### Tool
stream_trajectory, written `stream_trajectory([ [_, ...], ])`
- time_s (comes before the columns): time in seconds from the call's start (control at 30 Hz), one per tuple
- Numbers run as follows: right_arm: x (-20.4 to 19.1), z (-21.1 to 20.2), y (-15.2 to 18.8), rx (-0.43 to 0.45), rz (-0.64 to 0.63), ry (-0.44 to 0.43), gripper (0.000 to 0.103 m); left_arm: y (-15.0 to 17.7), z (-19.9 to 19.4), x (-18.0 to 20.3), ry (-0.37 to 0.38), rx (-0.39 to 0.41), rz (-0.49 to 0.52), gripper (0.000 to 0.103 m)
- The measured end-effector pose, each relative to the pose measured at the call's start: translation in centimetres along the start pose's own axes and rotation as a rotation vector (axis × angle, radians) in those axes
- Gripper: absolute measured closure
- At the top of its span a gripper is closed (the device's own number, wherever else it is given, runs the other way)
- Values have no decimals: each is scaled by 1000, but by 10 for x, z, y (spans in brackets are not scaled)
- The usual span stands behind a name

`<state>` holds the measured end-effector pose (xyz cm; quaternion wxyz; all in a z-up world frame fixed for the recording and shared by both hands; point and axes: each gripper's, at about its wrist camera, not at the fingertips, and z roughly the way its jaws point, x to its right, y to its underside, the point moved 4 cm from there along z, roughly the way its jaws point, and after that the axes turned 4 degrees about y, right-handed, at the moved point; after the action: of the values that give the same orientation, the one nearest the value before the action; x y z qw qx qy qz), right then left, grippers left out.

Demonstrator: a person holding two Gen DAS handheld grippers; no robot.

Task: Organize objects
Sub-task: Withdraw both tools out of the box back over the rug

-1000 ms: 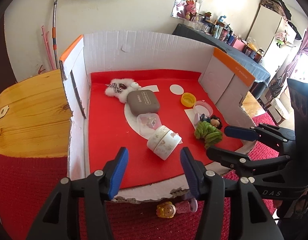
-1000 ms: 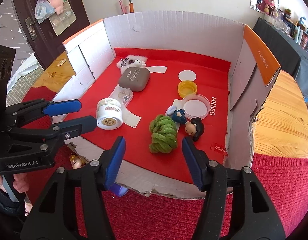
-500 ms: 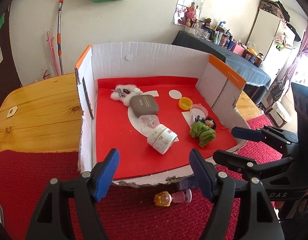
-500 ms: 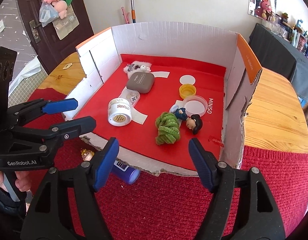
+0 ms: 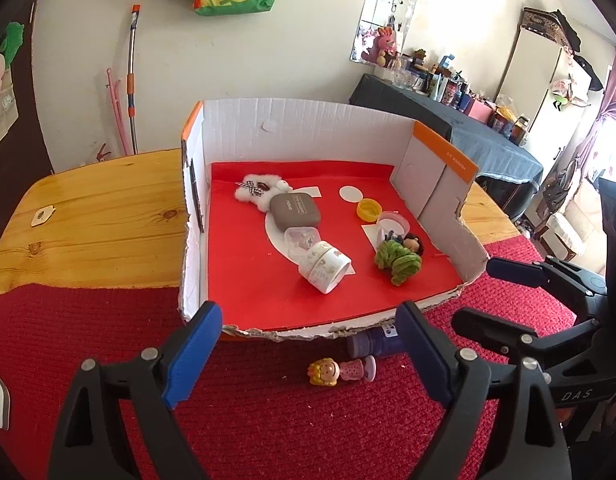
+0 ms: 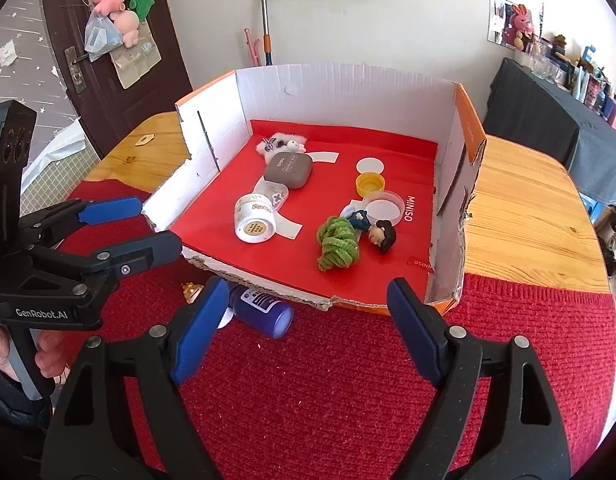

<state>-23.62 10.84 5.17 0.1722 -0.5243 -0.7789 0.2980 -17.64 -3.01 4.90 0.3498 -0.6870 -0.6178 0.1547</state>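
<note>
Both the left gripper [image 5: 308, 354] and right gripper [image 6: 303, 330] have just spread wide, empty, back from the box [image 5: 308, 128], leaving a doll [image 5: 342, 371] and bottle [image 6: 263, 311] below them outside it.

Bright daylight, window glare far right; sharp focus; fisheye bending, dark vignette corners.

Lived-in home: cluttered sideboard [image 5: 460, 96], plush toys [image 6: 119, 4], mop [image 5: 131, 80].
</note>
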Motion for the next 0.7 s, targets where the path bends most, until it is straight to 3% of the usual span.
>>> stream_trajectory([
  [0.7,-10,-31,31,32,2,14,17,31,-18,9,-13,8,2,4],
])
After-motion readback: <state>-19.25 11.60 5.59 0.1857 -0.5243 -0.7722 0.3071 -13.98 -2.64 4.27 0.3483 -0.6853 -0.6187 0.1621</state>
